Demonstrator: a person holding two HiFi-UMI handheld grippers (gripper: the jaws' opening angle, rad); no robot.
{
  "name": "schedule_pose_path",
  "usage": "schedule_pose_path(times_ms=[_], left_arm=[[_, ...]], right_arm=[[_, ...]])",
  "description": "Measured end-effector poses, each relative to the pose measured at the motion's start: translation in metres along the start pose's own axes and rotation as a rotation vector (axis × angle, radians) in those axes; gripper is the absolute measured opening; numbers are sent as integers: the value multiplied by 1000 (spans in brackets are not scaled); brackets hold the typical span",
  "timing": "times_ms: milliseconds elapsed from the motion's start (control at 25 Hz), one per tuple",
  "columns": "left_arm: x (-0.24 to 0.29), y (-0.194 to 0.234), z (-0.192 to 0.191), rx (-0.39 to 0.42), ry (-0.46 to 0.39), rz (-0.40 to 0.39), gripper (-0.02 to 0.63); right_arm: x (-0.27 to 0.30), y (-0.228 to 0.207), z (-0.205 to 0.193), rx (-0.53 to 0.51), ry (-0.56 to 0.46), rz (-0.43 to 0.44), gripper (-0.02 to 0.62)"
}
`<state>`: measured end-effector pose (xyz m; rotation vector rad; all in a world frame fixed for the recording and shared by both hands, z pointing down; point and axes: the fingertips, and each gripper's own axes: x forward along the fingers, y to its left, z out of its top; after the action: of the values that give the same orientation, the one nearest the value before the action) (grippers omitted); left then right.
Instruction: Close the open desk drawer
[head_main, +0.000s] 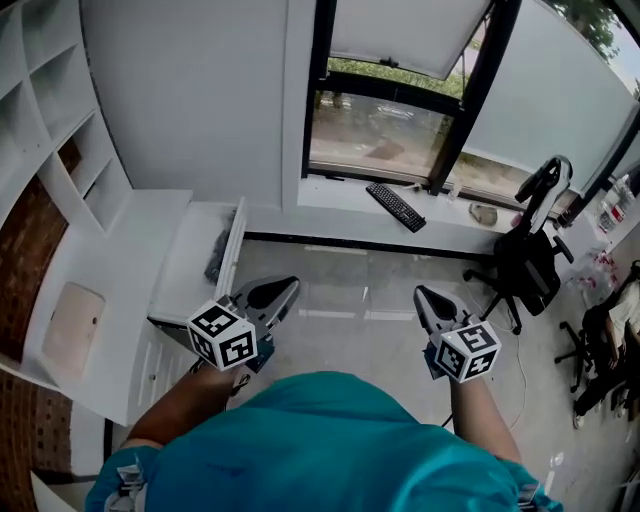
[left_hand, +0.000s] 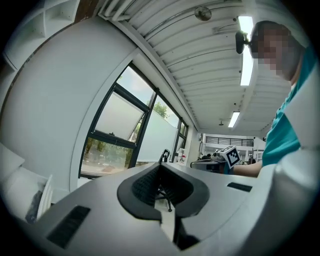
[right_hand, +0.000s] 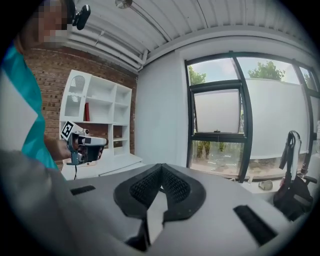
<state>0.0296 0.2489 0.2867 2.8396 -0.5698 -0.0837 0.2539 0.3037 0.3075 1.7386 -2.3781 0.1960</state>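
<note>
The drawer (head_main: 186, 262) is wide open, pulled out from the white table (head_main: 120, 250) on the left of the head view, its front panel standing upright at the end nearest the floor space. There's a dark grey lump (head_main: 217, 257) lying inside against that front panel, too small to tell what it is. The left gripper (head_main: 286, 288) hangs just beside the drawer's front corner but clear of it. In its own view both jaws are pressed together at the tips with nothing between them, and it's aimed past the drawer toward the window (head_main: 385, 125). The right gripper (head_main: 423, 294) is well off to the other side over the bare floor, and it looks the same: jaws closed tip to tip, holding nothing. Each gripper can spot the other one across the gap in its own view. The person (head_main: 330, 445), in a teal shirt, stands facing the window. A beige pad (head_main: 72, 325) sits on the table top, white shelves (head_main: 55, 110) rise behind it, a black keyboard (head_main: 395, 207) lies on the ledge under the window, and a black office chair (head_main: 528, 255) is parked off to the right.
</note>
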Motion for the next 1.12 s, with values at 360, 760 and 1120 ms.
schedule_pose_path(times_ms=[360,760,1120], left_arm=[[3,139,50,28,6,-22,14],[30,216,57,8,24,-12,14],[104,227,48,21,34,58,14]], right_arm=[[140,2,40,14,-3,-22,21],[217,-24,43,28,21,-27,21],[250,-110,30,39,33,41,21]])
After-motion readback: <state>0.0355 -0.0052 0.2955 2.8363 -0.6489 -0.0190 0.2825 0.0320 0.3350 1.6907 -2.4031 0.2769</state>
